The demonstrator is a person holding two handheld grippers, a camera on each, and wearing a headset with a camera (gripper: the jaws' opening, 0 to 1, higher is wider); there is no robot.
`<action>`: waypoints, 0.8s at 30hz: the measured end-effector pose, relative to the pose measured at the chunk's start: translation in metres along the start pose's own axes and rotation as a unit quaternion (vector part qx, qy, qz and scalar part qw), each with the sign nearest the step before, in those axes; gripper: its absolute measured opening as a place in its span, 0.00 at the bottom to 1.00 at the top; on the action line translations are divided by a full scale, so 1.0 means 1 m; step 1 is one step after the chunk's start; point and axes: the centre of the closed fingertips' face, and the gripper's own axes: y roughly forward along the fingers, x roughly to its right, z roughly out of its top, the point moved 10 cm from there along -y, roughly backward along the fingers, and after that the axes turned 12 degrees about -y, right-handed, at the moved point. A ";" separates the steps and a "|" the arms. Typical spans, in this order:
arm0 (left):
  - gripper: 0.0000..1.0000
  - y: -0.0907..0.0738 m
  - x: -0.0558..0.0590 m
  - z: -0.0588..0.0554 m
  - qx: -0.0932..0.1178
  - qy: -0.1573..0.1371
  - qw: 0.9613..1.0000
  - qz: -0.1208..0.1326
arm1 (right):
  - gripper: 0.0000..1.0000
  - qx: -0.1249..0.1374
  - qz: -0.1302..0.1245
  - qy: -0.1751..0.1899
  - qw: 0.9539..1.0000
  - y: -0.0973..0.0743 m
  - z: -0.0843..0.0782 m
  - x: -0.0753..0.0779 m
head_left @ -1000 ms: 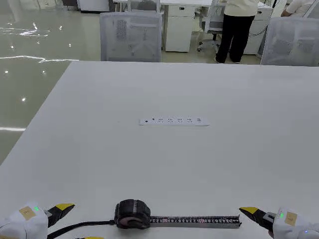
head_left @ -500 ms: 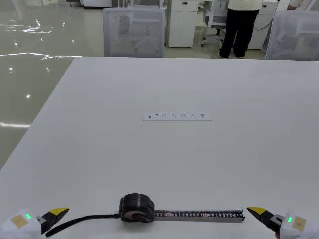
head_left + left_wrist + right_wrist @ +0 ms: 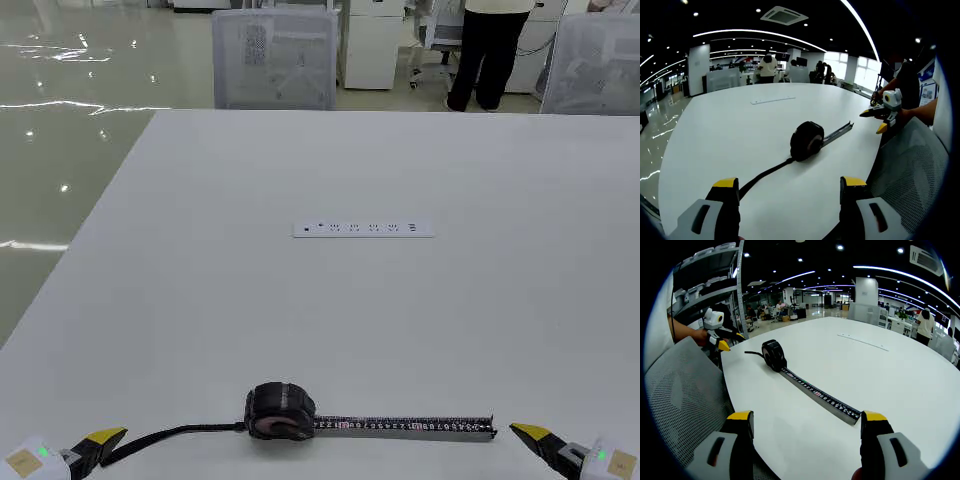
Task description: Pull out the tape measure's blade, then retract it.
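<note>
the white counter (image 3: 420,320) carries the tape measure (image 3: 280,411) at the lower middle of the head view, near the front edge. its blade (image 3: 405,427) lies pulled out flat, long axis running across the frame, tip pointing to the right; a black strap (image 3: 180,434) trails left. since a second ago both tools have backed off: the left hand-held gripper (image 3: 790,182) and right hand-held gripper (image 3: 807,416) stand released, jaws spread, grasping nothing. pulling looks done; retracting remains.
</note>
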 end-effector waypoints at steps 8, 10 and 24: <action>0.84 -0.004 0.003 -0.006 0.006 -0.008 1.000 -0.001 | 0.90 -0.002 0.000 0.008 1.000 -0.002 -0.003 -0.005; 0.85 -0.004 0.003 -0.006 0.007 -0.010 1.000 -0.001 | 0.92 -0.001 0.000 0.009 1.000 -0.002 -0.003 -0.005; 0.90 -0.008 0.006 -0.020 0.032 -0.045 0.998 0.020 | 0.98 0.004 -0.010 0.030 0.999 -0.006 -0.013 -0.021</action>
